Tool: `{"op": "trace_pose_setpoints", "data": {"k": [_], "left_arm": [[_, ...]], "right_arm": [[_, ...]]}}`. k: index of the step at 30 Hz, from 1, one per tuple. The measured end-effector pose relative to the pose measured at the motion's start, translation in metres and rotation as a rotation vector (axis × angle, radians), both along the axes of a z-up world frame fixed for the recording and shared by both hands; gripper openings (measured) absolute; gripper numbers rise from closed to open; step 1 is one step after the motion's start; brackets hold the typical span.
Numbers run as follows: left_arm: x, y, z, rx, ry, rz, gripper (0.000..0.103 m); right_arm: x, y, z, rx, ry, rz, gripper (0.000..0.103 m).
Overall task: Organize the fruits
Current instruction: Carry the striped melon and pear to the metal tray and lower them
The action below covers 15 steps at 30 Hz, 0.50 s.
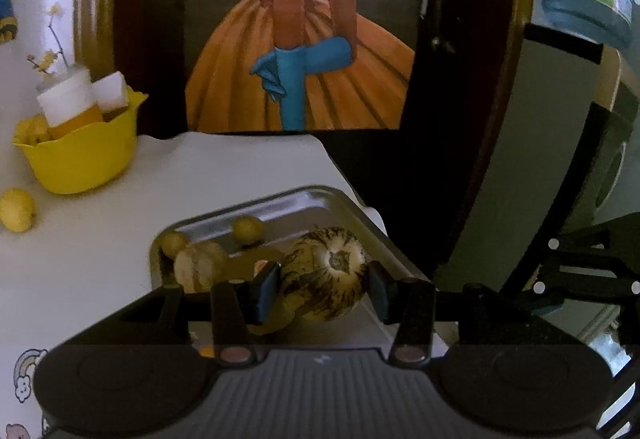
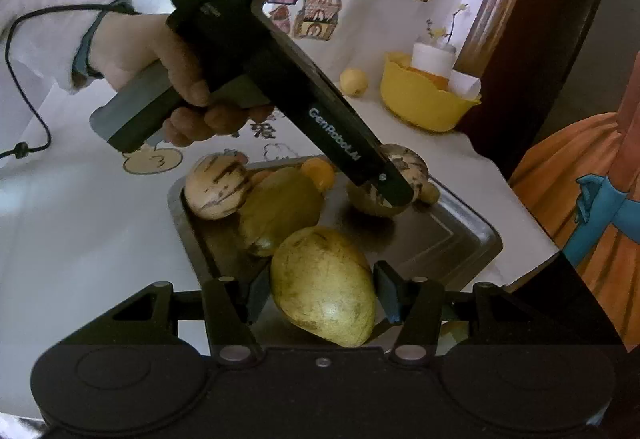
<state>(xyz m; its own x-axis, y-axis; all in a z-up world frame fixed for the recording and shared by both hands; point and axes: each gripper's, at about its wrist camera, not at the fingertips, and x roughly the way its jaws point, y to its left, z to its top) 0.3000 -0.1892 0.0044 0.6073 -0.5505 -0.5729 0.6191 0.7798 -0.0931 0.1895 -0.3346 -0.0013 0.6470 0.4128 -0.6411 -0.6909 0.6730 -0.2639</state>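
A metal tray sits near the table's corner and holds several fruits. My left gripper is shut on a striped pale melon over the tray; in the right wrist view the left gripper reaches down onto that melon. My right gripper is shut on a yellow-green mango at the tray's near edge. A second striped melon, another mango and an orange fruit lie in the tray.
A yellow bowl with a white cup and paper stands at the back of the table, a loose yellow fruit beside it. The table edge and a painted panel lie to the right. Small round fruits sit at the tray's back.
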Motion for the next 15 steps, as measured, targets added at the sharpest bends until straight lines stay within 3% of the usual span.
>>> {"op": "trace_pose_setpoints", "data": {"k": [7,15], "left_arm": [[-0.001,-0.015,-0.006,0.051,0.034,-0.057,0.051],[0.011,-0.019,-0.016,0.069,0.102,-0.049,0.051]], "right_arm": [[-0.001,0.002,-0.003,-0.001,0.007,-0.005,0.057],[-0.006,0.005,-0.008,-0.022,0.001,0.018,0.057]]}}
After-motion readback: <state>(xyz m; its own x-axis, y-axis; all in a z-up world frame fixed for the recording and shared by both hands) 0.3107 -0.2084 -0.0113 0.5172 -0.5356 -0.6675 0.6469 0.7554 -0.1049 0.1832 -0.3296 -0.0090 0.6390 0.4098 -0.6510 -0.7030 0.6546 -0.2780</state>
